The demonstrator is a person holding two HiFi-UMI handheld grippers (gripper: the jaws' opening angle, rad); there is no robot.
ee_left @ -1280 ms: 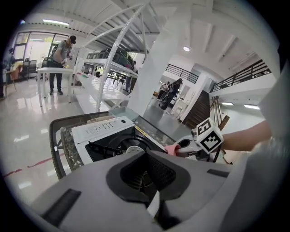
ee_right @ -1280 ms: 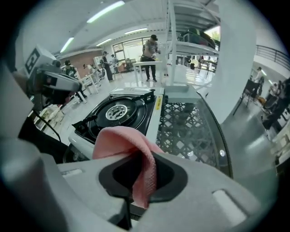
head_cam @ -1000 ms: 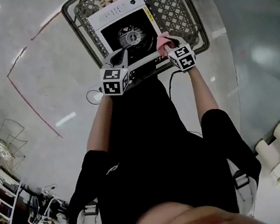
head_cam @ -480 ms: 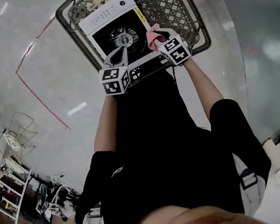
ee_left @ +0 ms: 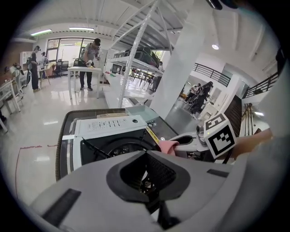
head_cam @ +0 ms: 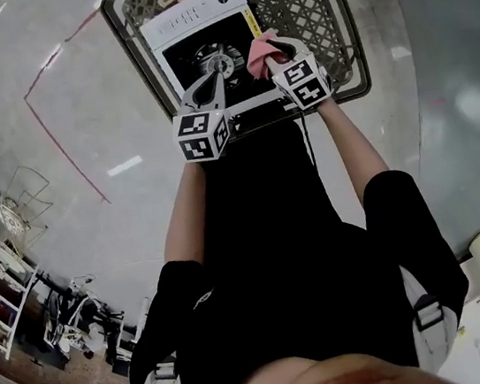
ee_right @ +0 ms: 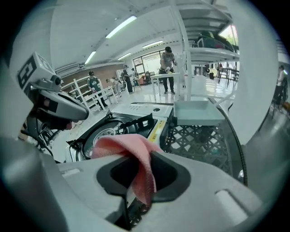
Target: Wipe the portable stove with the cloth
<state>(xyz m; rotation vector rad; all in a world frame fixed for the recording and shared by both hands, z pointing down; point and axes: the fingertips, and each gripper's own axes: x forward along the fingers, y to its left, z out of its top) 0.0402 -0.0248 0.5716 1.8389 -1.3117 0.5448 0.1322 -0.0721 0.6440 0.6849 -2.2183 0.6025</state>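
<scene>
Bright ceiling strips (ee_right: 121, 26) above my stove (head_cam: 196, 16) glare off the floor (head_cam: 124, 166) beside it; edges bend, close foreground blurs.

Stove (head_cam: 197, 25): white casing and control panel, black burner well with a silver-grey burner head at its centre, a yellow strip with dark marks along the edge toward the crate's right side. Cloth (head_cam: 257, 50): plain pink, with a fine woven texture. Crate (head_cam: 306, 7): dark, diamond-lattice openwork. Floor (head_cam: 92, 218): glossy pale grey, crossed by a thin red line (head_cam: 65, 159). Shirt (head_cam: 266, 245): black
</scene>
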